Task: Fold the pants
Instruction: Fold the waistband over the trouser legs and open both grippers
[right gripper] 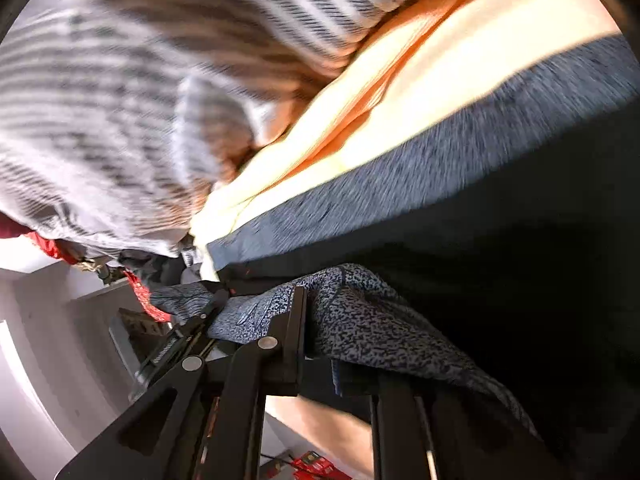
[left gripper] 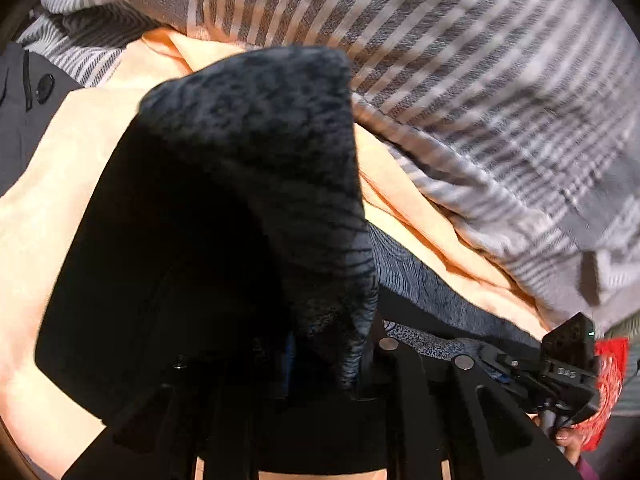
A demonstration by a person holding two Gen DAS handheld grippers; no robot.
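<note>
The pants [left gripper: 260,140] are dark blue mottled cloth with a black inner side, lifted over a peach sheet [left gripper: 60,160]. My left gripper [left gripper: 344,376] is shut on a fold of them, which stands up from between its fingers and hides the tips. At the lower right of the left wrist view, my right gripper [left gripper: 494,356] clamps the same pants along a stretched edge. In the right wrist view the pants [right gripper: 400,320] drape over and between the black fingers of my right gripper [right gripper: 332,360], which is shut on them. My left gripper [right gripper: 220,300] bites the cloth just to the left.
A grey and white striped blanket [left gripper: 480,80] lies bunched behind the pants, also the striped blanket [right gripper: 120,80]. A dark grey garment with a button [left gripper: 24,92] lies at the far left. Red patterned cloth [left gripper: 608,380] sits near the person's hand. The peach sheet [right gripper: 440,60] runs under everything.
</note>
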